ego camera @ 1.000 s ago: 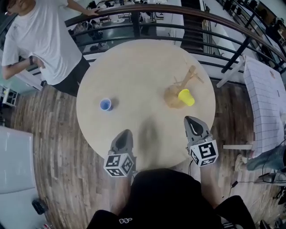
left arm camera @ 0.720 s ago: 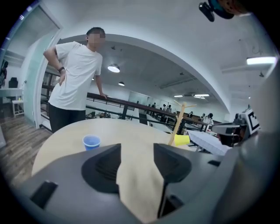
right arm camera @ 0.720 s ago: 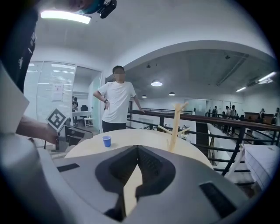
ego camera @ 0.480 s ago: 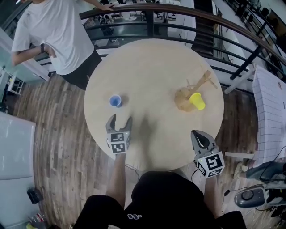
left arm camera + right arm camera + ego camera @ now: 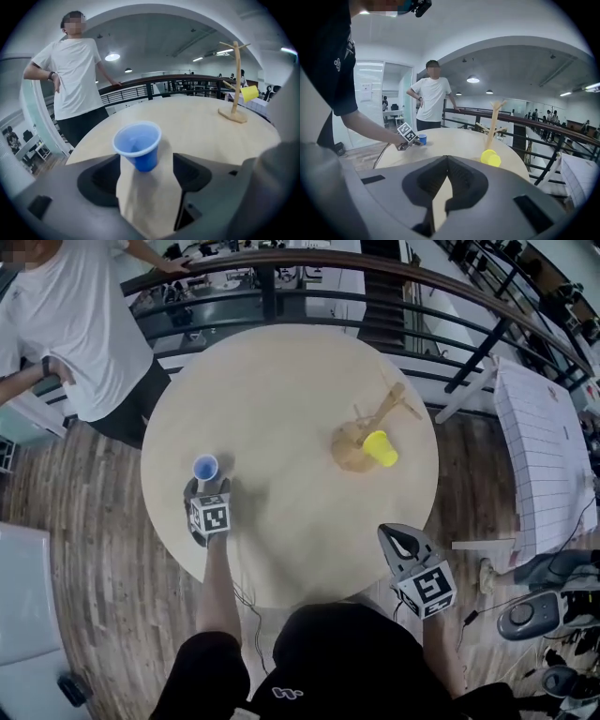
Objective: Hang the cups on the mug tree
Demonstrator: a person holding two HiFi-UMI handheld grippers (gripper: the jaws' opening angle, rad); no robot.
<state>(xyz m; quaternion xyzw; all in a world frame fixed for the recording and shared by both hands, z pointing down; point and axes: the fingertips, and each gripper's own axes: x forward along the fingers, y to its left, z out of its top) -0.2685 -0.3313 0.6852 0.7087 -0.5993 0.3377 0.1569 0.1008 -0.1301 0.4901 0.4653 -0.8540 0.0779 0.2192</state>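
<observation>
Well left of the mug tree, my left gripper, jaws just opened, straddles the blue cup without touching; my right gripper is clenched, empty.

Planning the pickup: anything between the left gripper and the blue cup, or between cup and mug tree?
Nothing visible. The left gripper, fingers just opening, has the blue cup at their mouth, untouched; bare table runs to the mug tree.

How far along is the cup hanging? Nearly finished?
About halfway. Done: the yellow cup hangs on the mug tree. In hand: the left gripper, whose jaws have just been opening, faces the blue cup standing on the table just ahead of them, not yet gripped. The right gripper is shut and empty. Left: grip the blue cup and hang it.
</observation>
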